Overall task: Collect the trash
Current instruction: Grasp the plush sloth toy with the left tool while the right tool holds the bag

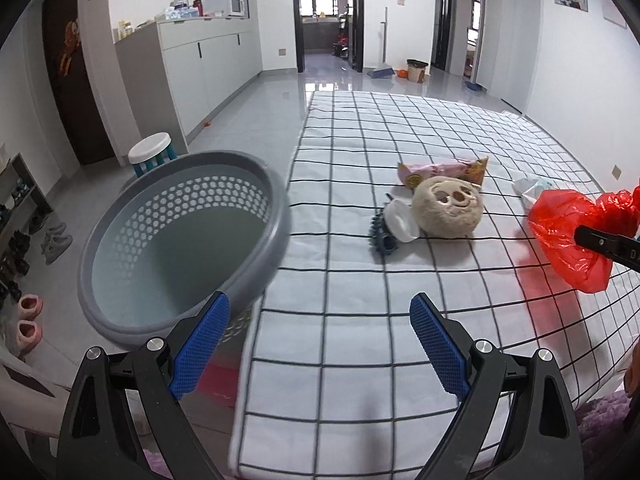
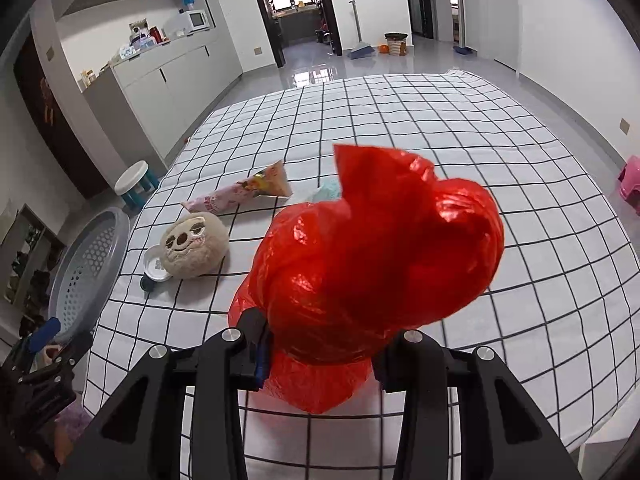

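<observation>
My right gripper (image 2: 320,344) is shut on a crumpled red plastic bag (image 2: 372,252), held above the checked bed sheet (image 2: 500,152); the bag hides its fingertips. In the left wrist view the red bag (image 1: 568,236) hangs at the far right in the right gripper (image 1: 600,240). My left gripper (image 1: 320,304) is open with nothing between its blue pads, over the bed's left edge beside a grey perforated basket (image 1: 180,240). On the sheet lie a pink snack wrapper (image 1: 444,170), a white round lid (image 1: 400,220) and a pale crumpled wrapper (image 1: 532,188).
A beige plush sloth head (image 1: 448,208) and a blue spiky ring (image 1: 384,240) lie by the lid. The grey basket (image 2: 88,276) stands off the bed's left side. A small white stool (image 1: 154,152), shoes (image 1: 56,240) and a cabinet (image 1: 200,64) are further left.
</observation>
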`<state>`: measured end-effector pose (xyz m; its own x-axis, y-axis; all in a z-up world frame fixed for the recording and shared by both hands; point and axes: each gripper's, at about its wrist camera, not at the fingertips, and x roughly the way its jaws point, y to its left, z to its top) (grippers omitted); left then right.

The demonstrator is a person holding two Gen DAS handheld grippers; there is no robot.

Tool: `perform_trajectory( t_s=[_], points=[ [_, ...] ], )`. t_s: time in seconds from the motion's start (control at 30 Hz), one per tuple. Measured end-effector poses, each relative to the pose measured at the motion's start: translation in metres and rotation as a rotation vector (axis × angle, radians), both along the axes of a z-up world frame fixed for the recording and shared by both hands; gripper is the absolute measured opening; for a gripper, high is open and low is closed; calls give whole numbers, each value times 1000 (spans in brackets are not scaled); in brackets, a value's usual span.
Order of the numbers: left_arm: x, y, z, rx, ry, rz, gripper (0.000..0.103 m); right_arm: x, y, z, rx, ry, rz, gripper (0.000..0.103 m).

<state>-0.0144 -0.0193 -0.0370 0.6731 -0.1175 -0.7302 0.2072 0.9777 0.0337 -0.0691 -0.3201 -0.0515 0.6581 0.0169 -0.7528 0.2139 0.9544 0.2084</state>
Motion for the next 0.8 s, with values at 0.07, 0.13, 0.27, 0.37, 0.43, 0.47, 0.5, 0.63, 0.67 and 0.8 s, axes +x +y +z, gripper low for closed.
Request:
perform_trajectory(
  t_s=[0.07, 0.13, 0.27, 0.37, 0.43, 0.47, 0.5, 0.63, 0.67, 0.8],
  points=[
    [3, -7, -1, 3, 2, -7, 90, -3, -5, 1, 8, -3, -8, 37],
    [7, -15, -2, 3, 7, -15, 90, -6, -10, 1, 10, -6, -12, 37],
    [18, -31, -4, -2, 20, -31, 90, -12, -17, 3, 24, -12, -17, 37],
    [26, -44, -6, -11, 33, -44, 90, -19, -22, 4, 39, -16, -28, 37],
    [33, -54, -7, -15, 40, -56, 90, -26, -28, 4, 52, -17, -39, 37],
    [35, -58, -7, -16, 41, -62, 90, -29, -31, 4, 57, -20, -47, 37],
    [39, -63, -7, -17, 41, -69, 90, -33, -34, 5, 61, -24, -57, 37],
    [50, -82, -6, -19, 42, -92, 90, -41, -46, 6, 78, -29, -96, 37],
    [52, -86, -7, -18, 42, -98, 90, -43, -49, 6, 84, -32, -106, 37],
    [62, -103, -9, -9, 47, -119, 90, -48, -58, 9, 94, -52, -129, 37]
  ],
)
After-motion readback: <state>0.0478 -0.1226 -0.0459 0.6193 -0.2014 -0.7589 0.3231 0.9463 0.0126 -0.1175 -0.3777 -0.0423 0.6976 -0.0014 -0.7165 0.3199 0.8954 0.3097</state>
